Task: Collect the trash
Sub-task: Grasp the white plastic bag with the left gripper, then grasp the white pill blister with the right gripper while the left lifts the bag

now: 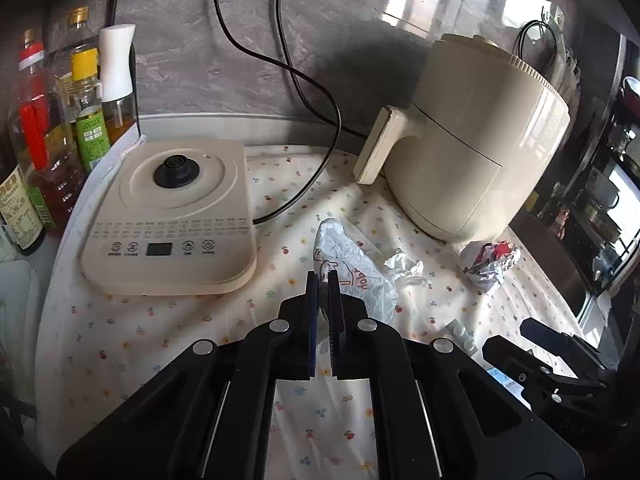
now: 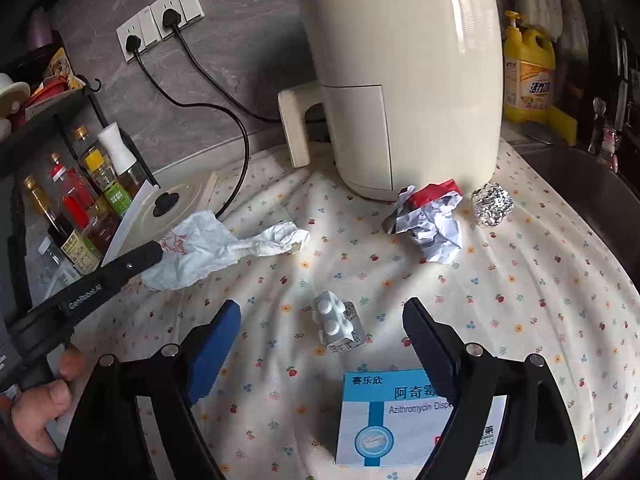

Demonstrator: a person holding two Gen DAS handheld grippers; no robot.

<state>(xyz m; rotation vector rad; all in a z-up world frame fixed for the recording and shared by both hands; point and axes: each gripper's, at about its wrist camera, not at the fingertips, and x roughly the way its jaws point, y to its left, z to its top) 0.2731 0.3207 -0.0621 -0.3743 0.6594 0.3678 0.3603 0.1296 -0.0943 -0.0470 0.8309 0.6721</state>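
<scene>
Collection has barely begun: the left gripper (image 1: 323, 280), at lower centre of its view, is clamped on a crumpled white plastic bag (image 2: 208, 248), while the right gripper (image 2: 322, 320) stands apart over a blister pack (image 2: 336, 324). A paper wad (image 2: 430, 224), foil ball (image 2: 491, 208) and medicine box (image 2: 400, 420) lie uncollected on the floral cloth (image 2: 540, 300).

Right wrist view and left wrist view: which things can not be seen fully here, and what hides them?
- Medicine box, right wrist view: right part behind the right gripper's finger.
- Plastic bag, left wrist view: near end behind the shut left gripper; the grip itself is hidden.
- Blister pack, left wrist view: too small.
</scene>
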